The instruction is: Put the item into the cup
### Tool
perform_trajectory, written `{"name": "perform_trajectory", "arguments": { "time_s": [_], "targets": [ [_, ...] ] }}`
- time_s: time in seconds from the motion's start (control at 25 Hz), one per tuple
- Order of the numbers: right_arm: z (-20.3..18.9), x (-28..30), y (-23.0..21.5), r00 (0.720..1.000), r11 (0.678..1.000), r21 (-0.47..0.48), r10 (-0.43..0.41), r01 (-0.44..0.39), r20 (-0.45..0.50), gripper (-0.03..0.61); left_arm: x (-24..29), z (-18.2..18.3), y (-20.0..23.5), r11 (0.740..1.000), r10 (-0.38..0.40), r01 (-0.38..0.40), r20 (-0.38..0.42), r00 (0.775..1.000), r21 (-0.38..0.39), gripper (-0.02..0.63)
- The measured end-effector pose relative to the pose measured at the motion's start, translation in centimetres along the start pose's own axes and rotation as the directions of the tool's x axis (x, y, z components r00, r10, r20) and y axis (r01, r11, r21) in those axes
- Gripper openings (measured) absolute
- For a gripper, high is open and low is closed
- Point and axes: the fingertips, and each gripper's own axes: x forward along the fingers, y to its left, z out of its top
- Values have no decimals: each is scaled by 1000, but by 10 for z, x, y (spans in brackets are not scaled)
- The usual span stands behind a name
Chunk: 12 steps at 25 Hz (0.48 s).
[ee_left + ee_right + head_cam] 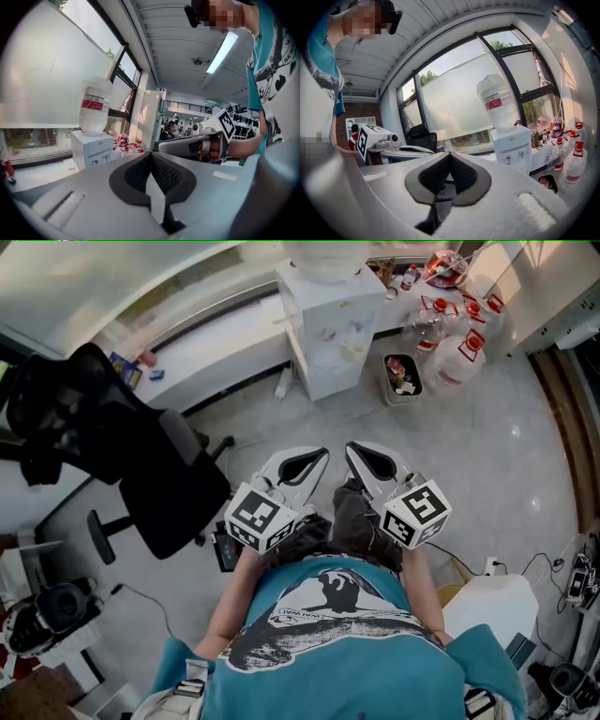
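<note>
Both tongs: side by side just in front of the person's teal shirt [328, 634], above the floor [487, 456]
Left tongs [309, 463]: tips pressed together, nothing between them
Right tongs [364, 457]: same deal, tips together, nothing pinched
Item and cup: honestly can't pick either out in any view
Ahead: white water dispenser [328, 320] against the window counter [216, 343]
Next to it: small bin [403, 379], plus red-capped jugs [459, 348]
Left side: black office chair [141, 465]

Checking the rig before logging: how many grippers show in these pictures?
2. The left gripper is left of centre in the head view, the right gripper just beside it; both have shut, empty jaws. None hidden.
</note>
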Motion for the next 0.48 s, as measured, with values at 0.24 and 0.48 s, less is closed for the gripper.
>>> {"name": "perform_trajectory", "arguments": {
  "time_s": [0.24, 0.48],
  "targets": [
    [-4, -3, 7, 1000, 1000, -4, 7, -7, 4, 0, -3, -4, -7, 1000, -17, 17, -6, 1000, 16, -2],
    [-6, -3, 11, 1000, 1000, -4, 18, -18, 1, 0, -3, -4, -9, 1000, -21, 21, -9, 1000, 24, -2]
  ]
}}
